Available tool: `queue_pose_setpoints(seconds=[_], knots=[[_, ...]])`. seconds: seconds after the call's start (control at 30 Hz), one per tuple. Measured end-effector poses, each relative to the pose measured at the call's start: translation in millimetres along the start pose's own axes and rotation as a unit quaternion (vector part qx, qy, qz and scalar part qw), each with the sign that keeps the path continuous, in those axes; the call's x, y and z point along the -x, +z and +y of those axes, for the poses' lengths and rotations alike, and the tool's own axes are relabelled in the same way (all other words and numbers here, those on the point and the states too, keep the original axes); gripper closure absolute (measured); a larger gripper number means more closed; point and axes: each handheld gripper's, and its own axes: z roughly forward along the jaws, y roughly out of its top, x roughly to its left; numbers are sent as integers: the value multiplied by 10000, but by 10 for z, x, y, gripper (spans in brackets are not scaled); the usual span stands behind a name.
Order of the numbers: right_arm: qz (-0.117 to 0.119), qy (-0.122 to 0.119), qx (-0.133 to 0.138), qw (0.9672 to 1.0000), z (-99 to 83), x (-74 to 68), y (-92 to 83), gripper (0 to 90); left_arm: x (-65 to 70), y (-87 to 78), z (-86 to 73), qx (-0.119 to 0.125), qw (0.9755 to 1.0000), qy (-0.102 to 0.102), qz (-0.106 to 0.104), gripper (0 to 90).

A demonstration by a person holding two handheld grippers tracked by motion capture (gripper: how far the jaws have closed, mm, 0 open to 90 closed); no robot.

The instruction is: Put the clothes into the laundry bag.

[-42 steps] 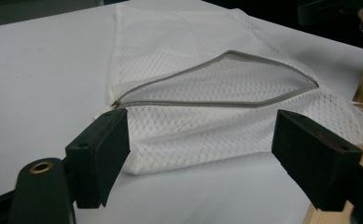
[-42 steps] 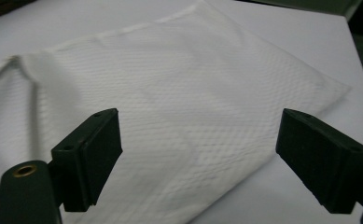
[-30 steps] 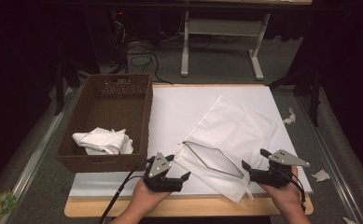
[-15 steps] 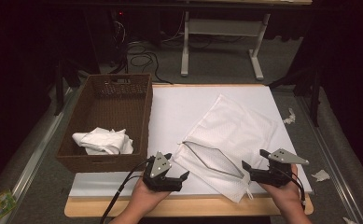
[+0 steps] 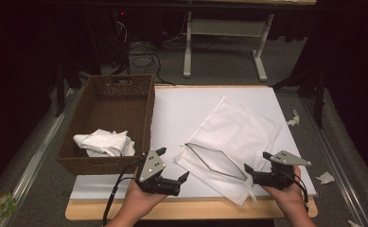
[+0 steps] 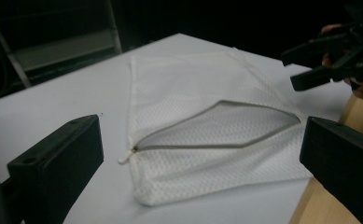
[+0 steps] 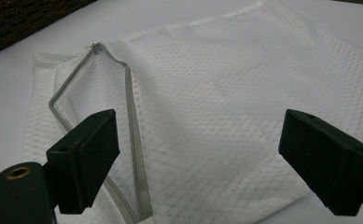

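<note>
A white mesh laundry bag (image 5: 240, 125) lies flat on the white board (image 5: 181, 106), its grey zipper (image 5: 210, 158) pulled open into a wide slit at the near end. My left gripper (image 5: 173, 163) is open just left of the bag's near corner. In the left gripper view the bag (image 6: 193, 88) and its zipper opening (image 6: 226, 126) lie ahead of the left gripper (image 6: 200, 140). My right gripper (image 5: 256, 161) is open at the bag's near right edge. In its own view the right gripper (image 7: 202, 135) hovers over the mesh (image 7: 244, 93), beside the zipper (image 7: 132, 126).
A dark wicker basket (image 5: 146, 113) stands at the left with a crumpled white cloth (image 5: 103, 142) inside. The board's wooden front edge (image 5: 196, 208) runs between the hands. White scraps (image 5: 324, 177) lie on the grey surface at right. The other gripper (image 6: 328, 56) shows at upper right.
</note>
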Motion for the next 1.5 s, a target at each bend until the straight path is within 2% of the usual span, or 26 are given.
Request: queue_pose_setpoints(seconds=[0.17,0.3,0.4,0.47,0.57,0.67,0.83,0.87,0.93,0.97,1.07,1.23,1.43,1.5], knots=[[6,37,32,10000,1,15,-5,130,-147,-165,73,179,9994,-147,245,0],[-17,32,46,10000,-3,16,0,126,-312,-240,63,124,9981,-157,575,0],[-17,23,40,10000,-2,19,-1,126,-452,-313,46,140,9964,-301,784,1],[-18,41,36,10000,-3,18,-3,127,-543,-366,31,141,9945,-339,980,6],[17,71,37,10000,-4,22,-2,128,-689,-452,9,143,9914,-530,1191,12],[70,69,47,9999,-1,31,-5,129,-817,-557,-1,197,9874,-624,1441,12],[76,90,76,9999,-1,39,-9,130,-1003,-789,12,335,9787,-729,1890,19],[96,102,64,9999,0,42,-10,130,-1042,-840,12,371,9765,-761,1980,19],[121,115,68,9998,1,44,-10,131,-1109,-902,-27,394,9707,-815,2226,30],[117,133,61,9998,1,40,-10,131,-1139,-903,-55,333,9694,-850,2278,32],[122,133,44,9998,2,36,0,131,-1165,-878,-88,256,9706,-942,2198,24],[104,112,56,9999,3,40,-7,131,-1131,-851,-71,253,9720,-849,2175,24],[121,128,48,9998,1,42,-9,131,-1159,-848,-102,234,9713,-953,2167,30],[132,107,67,9998,1,41,-12,132,-1168,-844,-119,243,9720,-993,2114,46]])
